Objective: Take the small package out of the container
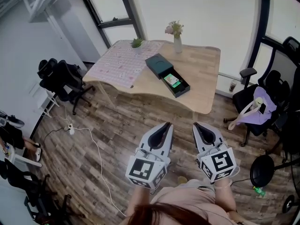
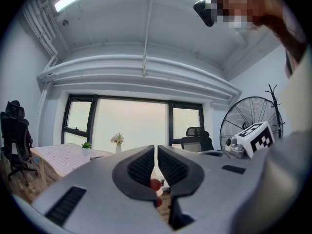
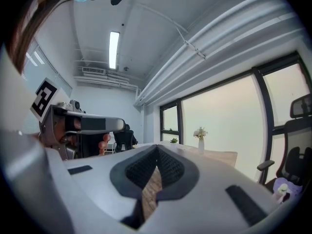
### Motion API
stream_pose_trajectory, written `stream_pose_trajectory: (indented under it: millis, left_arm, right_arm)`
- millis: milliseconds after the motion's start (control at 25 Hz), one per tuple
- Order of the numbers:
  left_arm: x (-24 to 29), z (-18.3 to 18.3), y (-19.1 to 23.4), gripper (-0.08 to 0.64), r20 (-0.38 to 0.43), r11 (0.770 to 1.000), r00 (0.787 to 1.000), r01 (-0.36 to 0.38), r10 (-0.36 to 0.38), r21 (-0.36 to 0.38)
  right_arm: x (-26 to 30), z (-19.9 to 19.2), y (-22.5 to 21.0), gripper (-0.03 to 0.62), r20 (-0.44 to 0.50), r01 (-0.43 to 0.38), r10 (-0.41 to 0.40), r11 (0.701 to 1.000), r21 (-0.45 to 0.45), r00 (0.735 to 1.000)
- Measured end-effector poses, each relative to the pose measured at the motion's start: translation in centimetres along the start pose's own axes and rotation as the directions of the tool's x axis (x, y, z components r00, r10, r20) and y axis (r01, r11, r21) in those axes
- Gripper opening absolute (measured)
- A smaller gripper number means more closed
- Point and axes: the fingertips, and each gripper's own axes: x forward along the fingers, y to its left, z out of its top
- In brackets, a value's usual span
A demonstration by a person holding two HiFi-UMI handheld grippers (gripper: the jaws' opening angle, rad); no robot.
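A dark oblong container [image 1: 167, 74] lies open on the wooden table [image 1: 201, 78], its lid part toward the far left. A small green-and-white package [image 1: 172, 81] rests inside its near half. My left gripper [image 1: 166, 124] and right gripper [image 1: 197, 124] hover side by side above the wooden floor, well short of the table's near edge, both pointing at it. In the left gripper view the left gripper [image 2: 155, 147] has its jaws together with nothing between them. The right gripper [image 3: 157, 146] is likewise shut and empty. The container is hidden in both gripper views.
A vase of flowers [image 1: 177, 41], a small plant [image 1: 137, 42] and a patterned cloth [image 1: 122, 62] share the table. Black office chairs stand left [image 1: 61, 81] and right [image 1: 262, 107] of it. A white cable [image 1: 93, 149] runs over the floor. A standing fan [image 2: 248, 116] is at the right.
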Motion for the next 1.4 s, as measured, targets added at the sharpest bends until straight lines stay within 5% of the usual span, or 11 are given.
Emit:
stream_pose_trajectory:
  millis: [640,1400]
  left_arm:
    - [3.8,-1.3,3.3,0.021,-0.040,0.999,0.999,-0.030,0.029,-0.037]
    - [11.9,-1.1,13.7,0.021,-0.052,0.999,0.998,-0.027,0.024,-0.045]
  right_arm:
    - [4.7,-1.4,-2.6,0.000,-0.050,-0.027,0.028,1.000,0.011,0.998]
    - [16.4,-0.8,-6.5,0.000,-0.074,0.004,-0.005,1.000,-0.014,0.997]
